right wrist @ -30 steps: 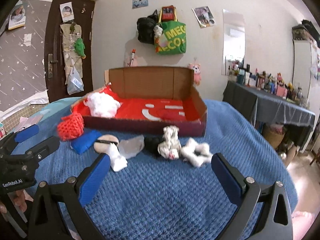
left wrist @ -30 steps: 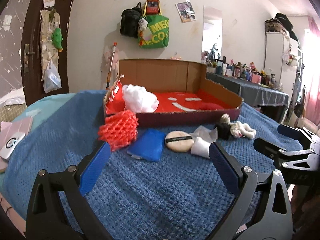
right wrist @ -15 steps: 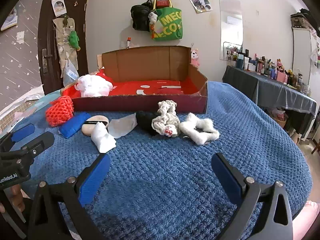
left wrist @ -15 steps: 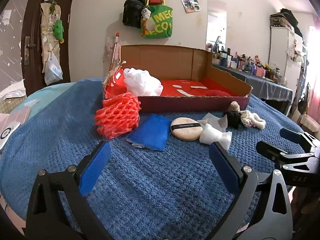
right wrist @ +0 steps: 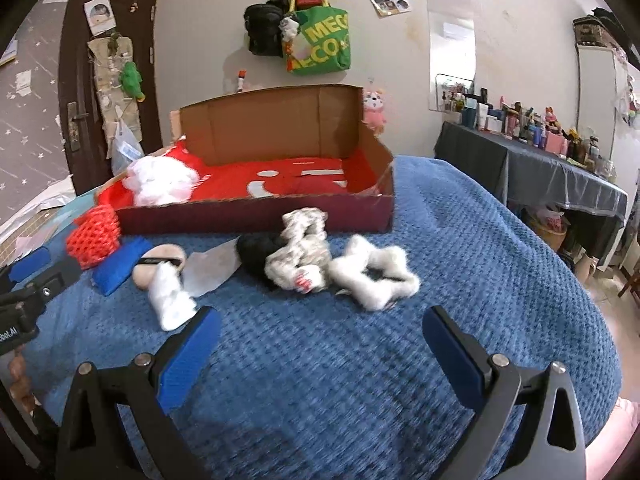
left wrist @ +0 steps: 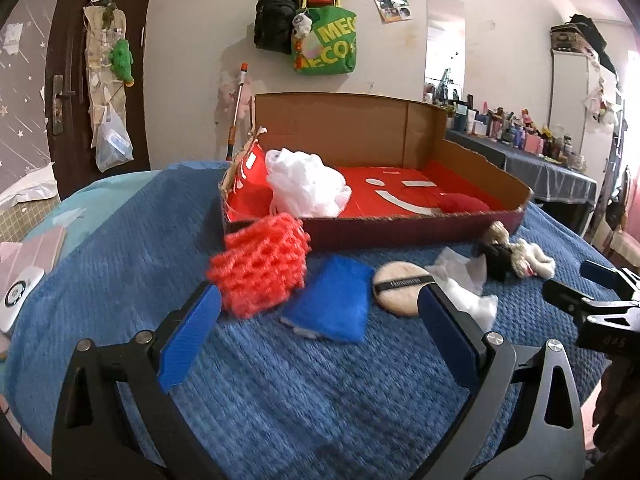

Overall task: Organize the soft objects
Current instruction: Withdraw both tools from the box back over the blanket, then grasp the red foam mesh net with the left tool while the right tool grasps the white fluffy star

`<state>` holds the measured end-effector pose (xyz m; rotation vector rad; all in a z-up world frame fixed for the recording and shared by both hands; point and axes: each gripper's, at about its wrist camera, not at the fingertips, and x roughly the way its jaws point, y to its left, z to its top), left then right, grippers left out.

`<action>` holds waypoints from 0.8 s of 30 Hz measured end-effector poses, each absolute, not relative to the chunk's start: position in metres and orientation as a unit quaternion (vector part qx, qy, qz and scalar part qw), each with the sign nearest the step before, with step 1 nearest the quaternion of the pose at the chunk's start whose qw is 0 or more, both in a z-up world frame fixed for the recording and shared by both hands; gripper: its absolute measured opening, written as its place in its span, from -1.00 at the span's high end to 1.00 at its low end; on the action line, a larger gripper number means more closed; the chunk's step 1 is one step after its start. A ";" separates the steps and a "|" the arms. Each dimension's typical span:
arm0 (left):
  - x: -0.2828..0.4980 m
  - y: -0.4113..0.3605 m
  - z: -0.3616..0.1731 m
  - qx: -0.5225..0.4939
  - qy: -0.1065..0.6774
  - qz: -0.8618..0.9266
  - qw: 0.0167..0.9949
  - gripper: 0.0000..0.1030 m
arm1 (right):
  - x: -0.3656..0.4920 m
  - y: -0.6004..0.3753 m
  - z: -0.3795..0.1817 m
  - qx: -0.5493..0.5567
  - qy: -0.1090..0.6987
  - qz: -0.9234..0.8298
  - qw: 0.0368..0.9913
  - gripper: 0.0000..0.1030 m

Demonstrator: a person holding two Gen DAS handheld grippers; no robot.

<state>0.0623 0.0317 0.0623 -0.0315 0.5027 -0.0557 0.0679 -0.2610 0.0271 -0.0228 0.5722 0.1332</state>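
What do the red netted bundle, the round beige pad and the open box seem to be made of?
Red netted bundle: likely foam mesh, shown by its open puffy lattice. Round beige pad: soft, matte, probably velour, with a dark band. Open box: brown cardboard, matte, creased walls.

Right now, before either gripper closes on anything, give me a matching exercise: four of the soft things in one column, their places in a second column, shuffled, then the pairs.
Things
1. white mesh puff
2. red foam net
3. blue cloth
4. white fluffy scrunchie

Places
A. on the blanket, between the red foam net and the round powder puff
B. inside the cardboard box, at its left end
C. rightmost of the loose items, right of the black scrunchie
D. outside the box, against its front left corner

Pairs: 1-B, 2-D, 3-A, 4-C
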 end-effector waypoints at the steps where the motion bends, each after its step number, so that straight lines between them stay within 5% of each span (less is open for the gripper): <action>1: 0.067 0.034 0.064 -0.017 0.253 -0.028 0.967 -0.95 | 0.071 -0.263 0.028 -0.010 0.283 0.064 0.957 -1.00; 14: 0.111 0.051 0.069 -0.001 0.300 -0.027 0.954 -0.91 | 0.127 -0.295 0.029 0.005 0.371 0.050 0.927 -1.00; 20: 0.128 0.054 0.063 0.002 0.326 -0.035 0.945 -0.64 | 0.143 -0.298 0.027 0.003 0.397 0.055 0.916 -0.74; 24: 0.135 0.059 0.059 -0.009 0.339 -0.041 0.940 -0.29 | 0.149 -0.300 0.022 0.017 0.412 0.075 0.908 -0.52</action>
